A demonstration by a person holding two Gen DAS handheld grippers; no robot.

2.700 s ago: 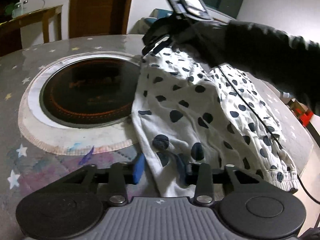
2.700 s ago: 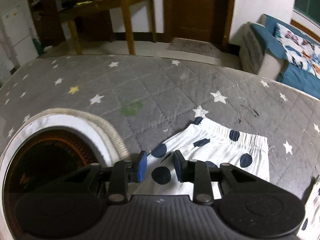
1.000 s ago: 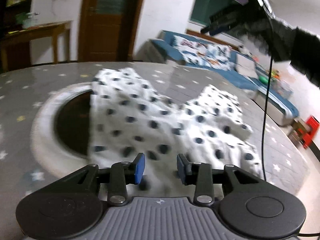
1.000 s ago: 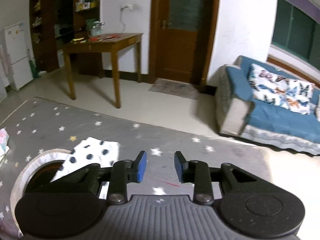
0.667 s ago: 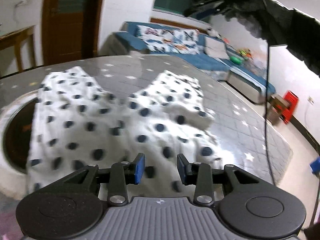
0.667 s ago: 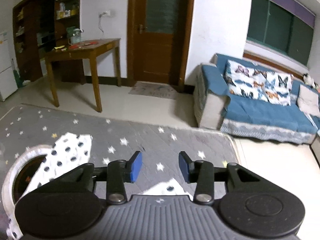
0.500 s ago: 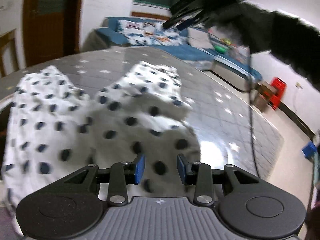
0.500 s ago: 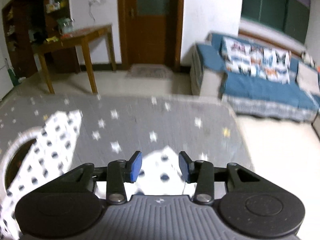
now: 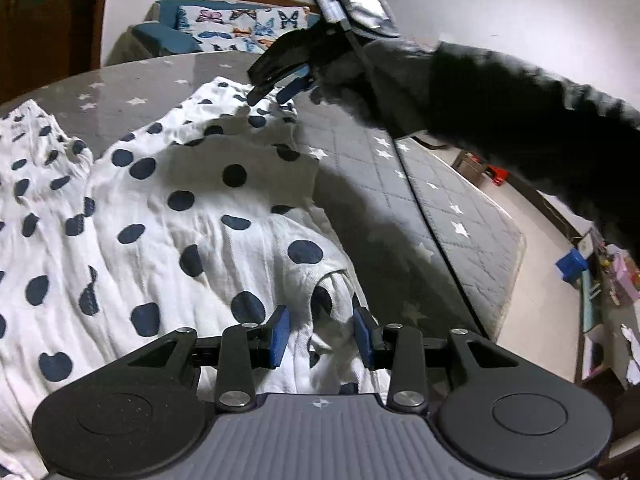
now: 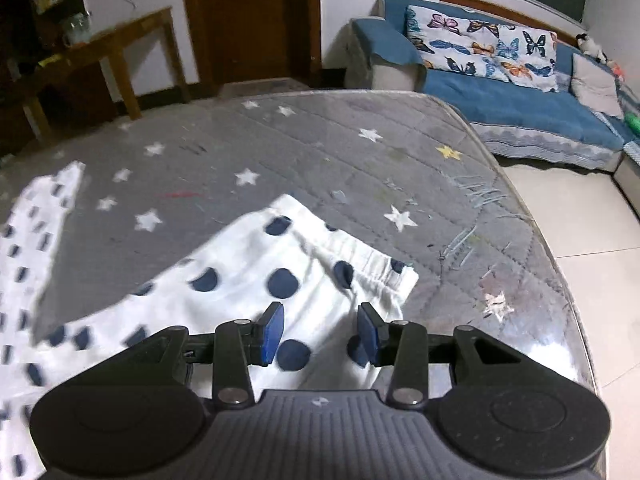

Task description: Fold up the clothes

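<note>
Now that both have dropped onto the spotted trousers (image 9: pixel 168 216), we see each hand-held gripper, left (image 9: pixel 320 338) and right (image 10: pixel 320 334), part-open over a cuff, gripping nothing.

The left gripper (image 9: pixel 321 334) sits at the lower centre of its frame, angled downward with jaws parted, while the right gripper (image 9: pixel 280 86), held by a black-sleeved arm (image 9: pixel 500 108) from the upper right, tilts down, jaws apart
</note>
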